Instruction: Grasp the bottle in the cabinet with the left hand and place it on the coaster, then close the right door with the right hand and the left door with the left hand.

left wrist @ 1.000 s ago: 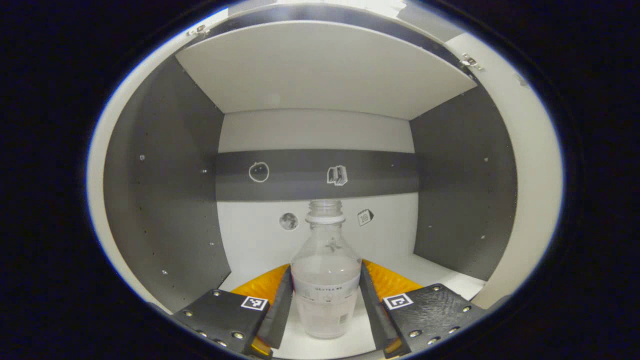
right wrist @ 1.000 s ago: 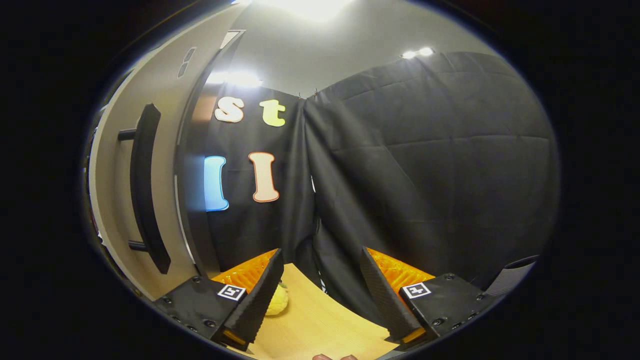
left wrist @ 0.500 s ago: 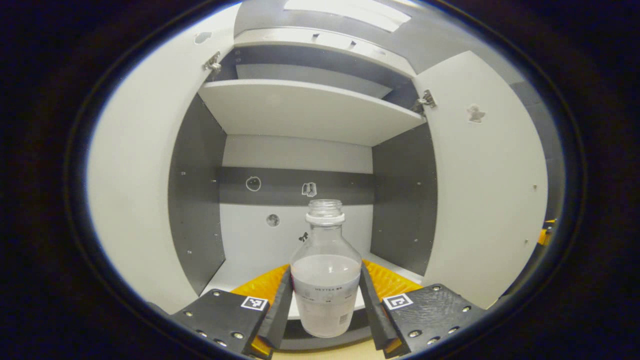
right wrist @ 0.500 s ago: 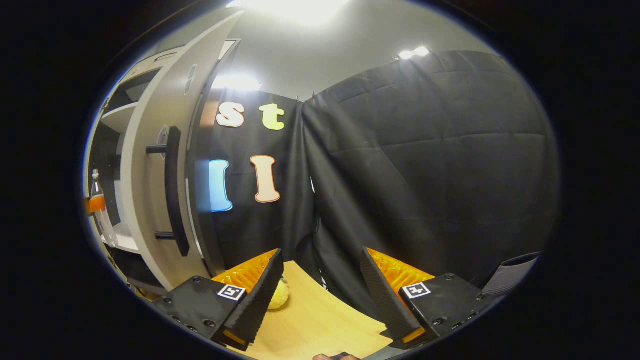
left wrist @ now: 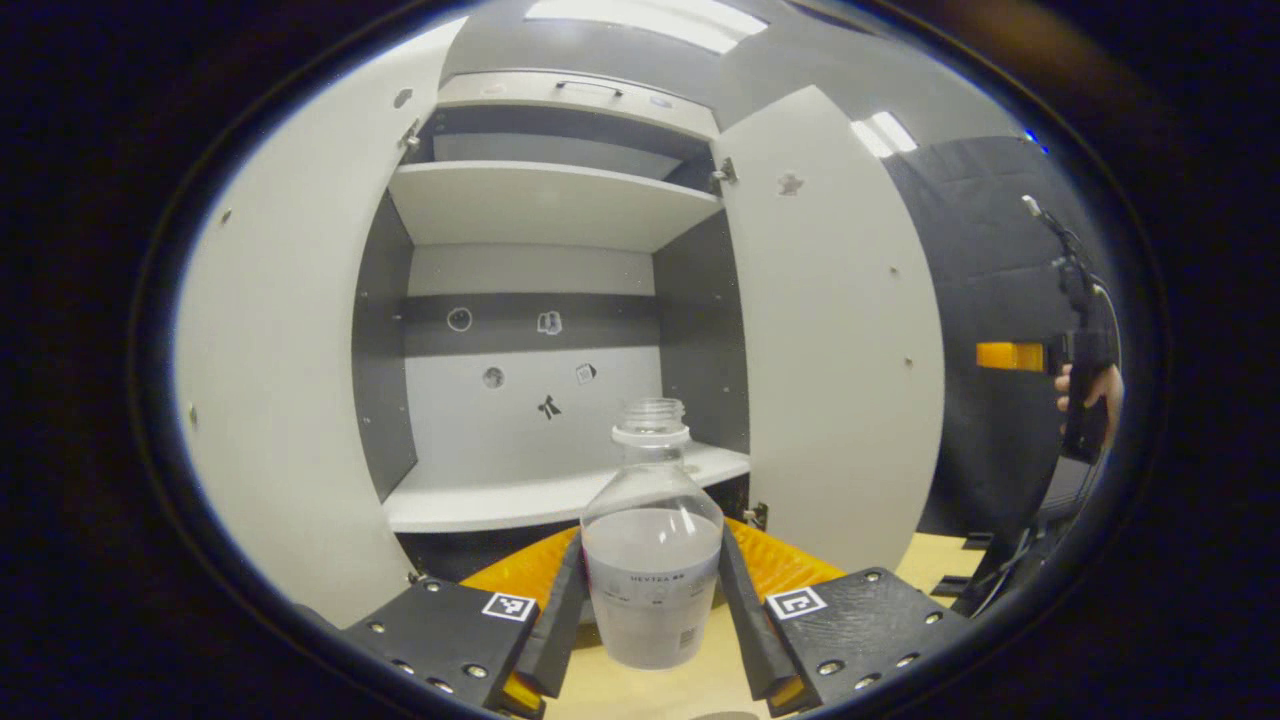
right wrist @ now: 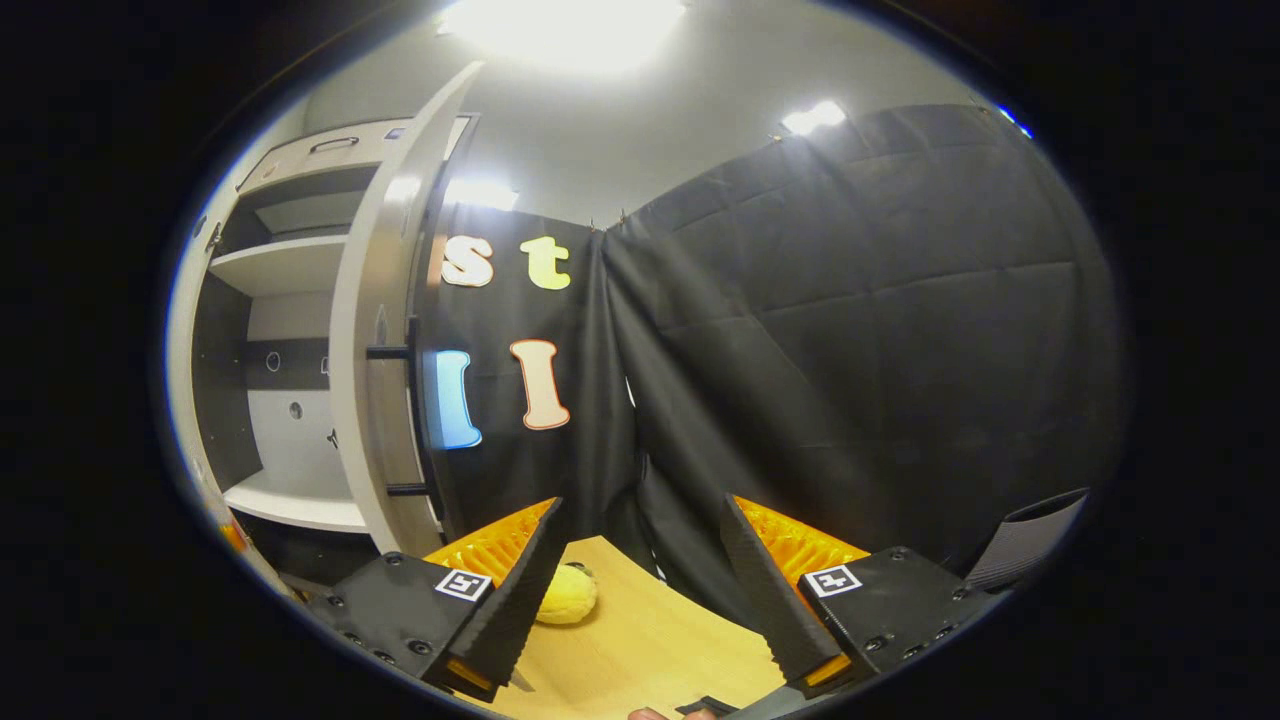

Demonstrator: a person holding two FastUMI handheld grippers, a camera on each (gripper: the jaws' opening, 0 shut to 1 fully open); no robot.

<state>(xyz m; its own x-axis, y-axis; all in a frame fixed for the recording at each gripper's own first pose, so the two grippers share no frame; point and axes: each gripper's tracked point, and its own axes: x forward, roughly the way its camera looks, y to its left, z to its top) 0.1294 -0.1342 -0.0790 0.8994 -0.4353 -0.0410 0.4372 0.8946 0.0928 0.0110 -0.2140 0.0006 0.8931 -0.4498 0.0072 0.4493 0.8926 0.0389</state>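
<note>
Bottle (left wrist: 652, 560) now out past the cabinet's (left wrist: 560, 190) front edge.
Left gripper (left wrist: 650, 610) pinches it above the worktop (left wrist: 640, 690); right gripper (right wrist: 640, 590) spread, empty.

A clear bottle (left wrist: 652, 560) carried a pale label band with a short line of dark capital letters, too small and blurred to read with certainty, and a small square code mark below it. Small picture stickers dotted the cabinet's back wall (left wrist: 530, 400), without words. Each finger mount of the left gripper (left wrist: 652, 625) and the right gripper (right wrist: 640, 600) bore a square black-and-white marker, without letters or numbers.
</note>
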